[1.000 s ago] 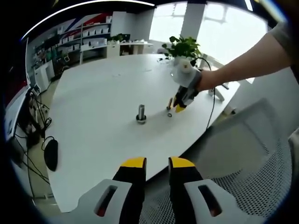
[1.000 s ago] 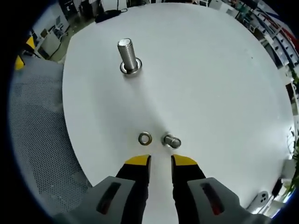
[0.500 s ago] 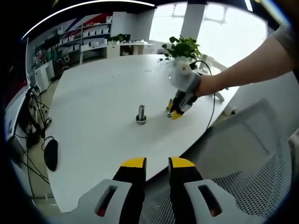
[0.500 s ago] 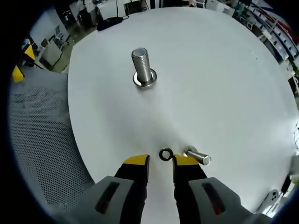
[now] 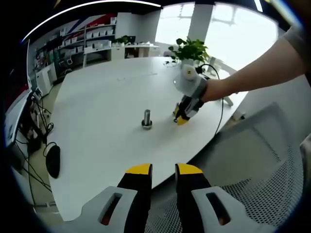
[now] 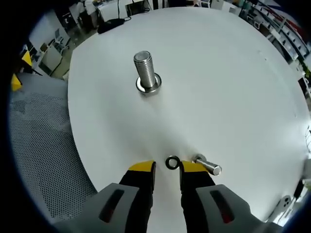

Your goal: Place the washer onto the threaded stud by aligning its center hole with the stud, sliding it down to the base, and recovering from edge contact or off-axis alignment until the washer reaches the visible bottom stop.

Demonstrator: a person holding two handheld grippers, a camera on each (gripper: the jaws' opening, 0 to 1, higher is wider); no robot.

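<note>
**Washer flat on table at your right gripper's tips, not on the stud**

Left gripper view: your left gripper (image 5: pixel 163 169) hangs near the table edge, yellow-tipped jaws parted, holding nothing. The upright threaded steel stud (image 5: pixel 146 118) stands mid-way across the round white table (image 5: pixel 97 111). Your right gripper (image 5: pixel 180 118) is down at the tabletop just right of the stud.

Right gripper view: the small steel ring washer (image 6: pixel 172 162) lies flat just beyond the gap between the parted jaws, not clamped. A short loose steel bolt (image 6: pixel 207 165) lies on its side just right of it. The stud stands further off, to the left.
</note>
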